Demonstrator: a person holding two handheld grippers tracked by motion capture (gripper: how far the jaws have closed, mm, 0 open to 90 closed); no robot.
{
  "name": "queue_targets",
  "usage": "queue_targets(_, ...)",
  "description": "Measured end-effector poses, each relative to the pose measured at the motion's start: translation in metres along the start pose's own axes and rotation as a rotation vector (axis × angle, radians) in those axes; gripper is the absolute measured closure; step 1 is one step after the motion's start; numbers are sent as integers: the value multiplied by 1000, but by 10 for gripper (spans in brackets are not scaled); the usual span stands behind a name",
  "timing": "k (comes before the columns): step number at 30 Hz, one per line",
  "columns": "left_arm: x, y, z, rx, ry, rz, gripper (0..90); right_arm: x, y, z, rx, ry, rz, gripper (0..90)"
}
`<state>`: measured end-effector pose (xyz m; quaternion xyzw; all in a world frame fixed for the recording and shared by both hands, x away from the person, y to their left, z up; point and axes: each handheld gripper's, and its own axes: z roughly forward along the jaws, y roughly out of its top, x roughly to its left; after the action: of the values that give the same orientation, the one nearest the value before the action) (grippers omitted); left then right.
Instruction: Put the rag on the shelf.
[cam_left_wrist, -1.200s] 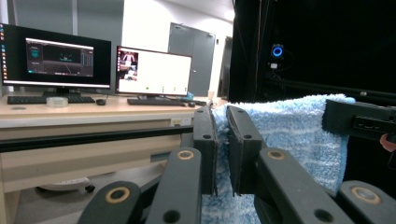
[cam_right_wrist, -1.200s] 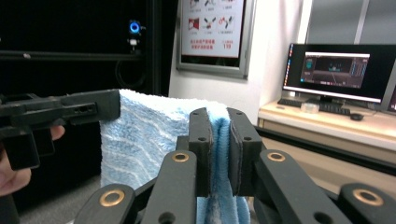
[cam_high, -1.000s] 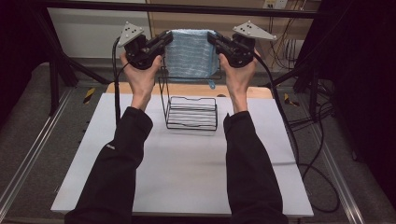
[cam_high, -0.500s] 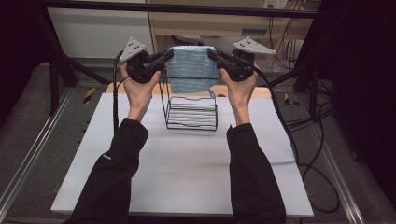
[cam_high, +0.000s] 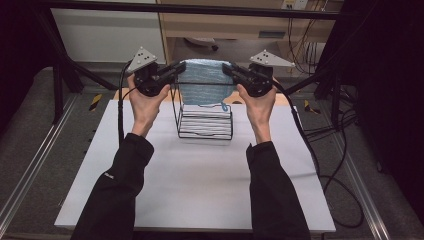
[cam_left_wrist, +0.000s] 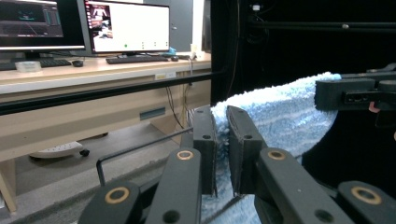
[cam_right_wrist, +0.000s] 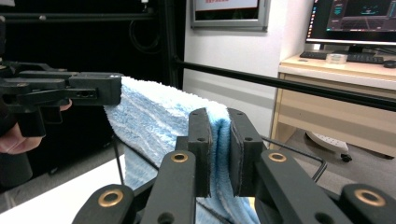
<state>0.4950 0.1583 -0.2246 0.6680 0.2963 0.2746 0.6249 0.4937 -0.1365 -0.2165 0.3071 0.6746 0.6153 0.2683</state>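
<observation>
Left gripper (cam_high: 176, 69): its two black jaws are pinching one top corner of the blue towel (cam_high: 204, 82). In the left gripper view (cam_left_wrist: 221, 140) the fluffy cloth is squeezed between them.
Right gripper (cam_high: 227, 70): its jaws are pinching the other top corner of the towel. In the right gripper view (cam_right_wrist: 219, 140) the cloth is folding between them.
Blue towel: it is hanging up in the air between the two grippers, spread out wide. Its bottom edge is dangling down into the wire basket (cam_high: 205, 120).
Wire basket: it is sitting on the white table (cam_high: 190, 185), at the far middle part, right under the towel. A thin black wire of its rim is running behind the jaws (cam_left_wrist: 140, 149) and is close to the cloth.
Hands: the left hand (cam_high: 145, 102) and the right hand (cam_high: 257, 105) are holding the grippers up high, one on each side of the basket.
Black bar (cam_high: 200, 7): it is running across behind the towel.
Desk (cam_left_wrist: 70, 74): it is standing far back, with screens (cam_left_wrist: 126, 25) and a keyboard (cam_left_wrist: 135, 59) on it.
Cables (cam_high: 330, 150): they are lying on the floor to the right of the table.
</observation>
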Motion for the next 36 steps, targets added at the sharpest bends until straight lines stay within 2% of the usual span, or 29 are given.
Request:
queue_targets(8,-2,-6,-12,17,-32,13,822,8,-2,-7,28,25,-34,812)
queue_targets(15,-2,-12,-16,57,-53,-23,812,12,-4,-10,68,41,-42,808)
queue_targets(26,-6,-15,-19,134,-73,-21,797,11,-16,-10,104,72,-23,806)
queue_targets(30,-5,-11,-20,148,-78,-29,786,12,-18,-10,112,78,-41,807)
queue_targets(33,-4,-2,-22,147,-80,-47,766,12,-18,-10,114,83,-46,808)
queue_targets(36,-5,7,-22,154,-73,-46,761,12,-18,-10,123,87,-52,808)
